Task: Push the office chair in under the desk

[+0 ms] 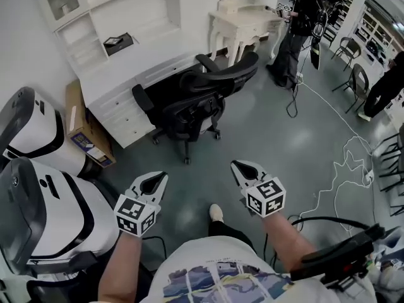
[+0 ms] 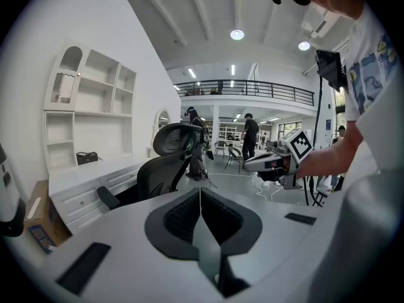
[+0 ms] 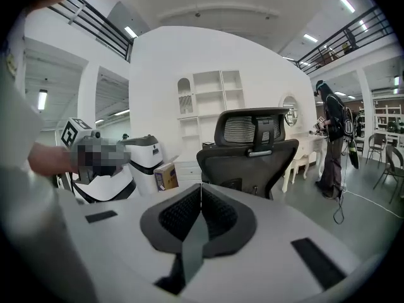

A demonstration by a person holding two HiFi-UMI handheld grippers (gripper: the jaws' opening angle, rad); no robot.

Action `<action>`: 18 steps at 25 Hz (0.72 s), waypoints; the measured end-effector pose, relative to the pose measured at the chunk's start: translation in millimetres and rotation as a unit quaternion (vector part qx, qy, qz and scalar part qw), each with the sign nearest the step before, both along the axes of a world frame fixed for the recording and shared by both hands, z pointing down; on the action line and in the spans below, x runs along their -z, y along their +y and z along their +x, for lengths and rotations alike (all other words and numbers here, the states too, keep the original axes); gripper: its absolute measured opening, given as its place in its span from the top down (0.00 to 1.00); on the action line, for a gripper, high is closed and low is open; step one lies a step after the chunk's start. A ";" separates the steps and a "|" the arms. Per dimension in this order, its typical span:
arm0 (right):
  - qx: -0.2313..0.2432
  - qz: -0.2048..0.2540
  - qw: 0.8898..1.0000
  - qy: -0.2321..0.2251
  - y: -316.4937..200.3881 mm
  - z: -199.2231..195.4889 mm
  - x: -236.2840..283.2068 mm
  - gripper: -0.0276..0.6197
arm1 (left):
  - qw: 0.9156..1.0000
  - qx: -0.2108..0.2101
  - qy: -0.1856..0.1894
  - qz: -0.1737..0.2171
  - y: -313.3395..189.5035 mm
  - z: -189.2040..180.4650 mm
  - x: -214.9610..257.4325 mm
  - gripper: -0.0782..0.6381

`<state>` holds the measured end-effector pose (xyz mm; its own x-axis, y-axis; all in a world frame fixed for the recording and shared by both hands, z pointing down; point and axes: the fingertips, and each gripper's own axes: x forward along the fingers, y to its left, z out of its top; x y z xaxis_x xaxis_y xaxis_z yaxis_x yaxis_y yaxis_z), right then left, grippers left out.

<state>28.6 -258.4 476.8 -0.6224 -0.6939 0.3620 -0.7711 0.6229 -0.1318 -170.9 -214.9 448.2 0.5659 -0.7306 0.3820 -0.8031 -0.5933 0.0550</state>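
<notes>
- White desk with tall open-shelf hutch (image 1: 126, 68): against the wall, upper left of the head view.
- Black mesh-backed office chair on a castor base (image 1: 196, 100): close against the desk front, seat toward the kneehole, backrest and headrest toward the open grey floor. How far it sits under cannot be told. Well apart from both grippers.
- Two white rounded machines with black trim (image 1: 38, 201): on the person's left.
- White carved dressing table (image 1: 243, 21): beyond the chair.
- Brown cardboard box (image 1: 85, 131): on the floor beside the desk's drawers.
- Left gripper (image 1: 162, 176): held level above the floor, jaws clenched together, nothing between them.
- Right gripper (image 1: 234, 165): alongside, aimed at the chair back, jaws likewise clenched and empty.
- Small black box (image 1: 118, 41): on a hutch shelf.
</notes>
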 end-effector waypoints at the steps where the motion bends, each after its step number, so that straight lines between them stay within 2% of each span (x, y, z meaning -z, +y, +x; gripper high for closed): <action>1: 0.000 -0.001 1.000 0.000 8.4 -1.9 0.3 0.92 | 1.000 -0.002 0.003 -0.001 9.1 -0.3 0.5 0.87; 11: 0.010 -0.003 1.000 -0.001 85.2 -19.3 4.7 0.92 | 0.999 -0.018 0.032 -0.014 84.7 -4.8 4.2 0.87; 18: 0.012 -0.011 1.000 0.001 124.5 -26.0 -1.4 0.92 | 0.998 -0.043 0.043 -0.018 119.1 1.4 4.1 0.87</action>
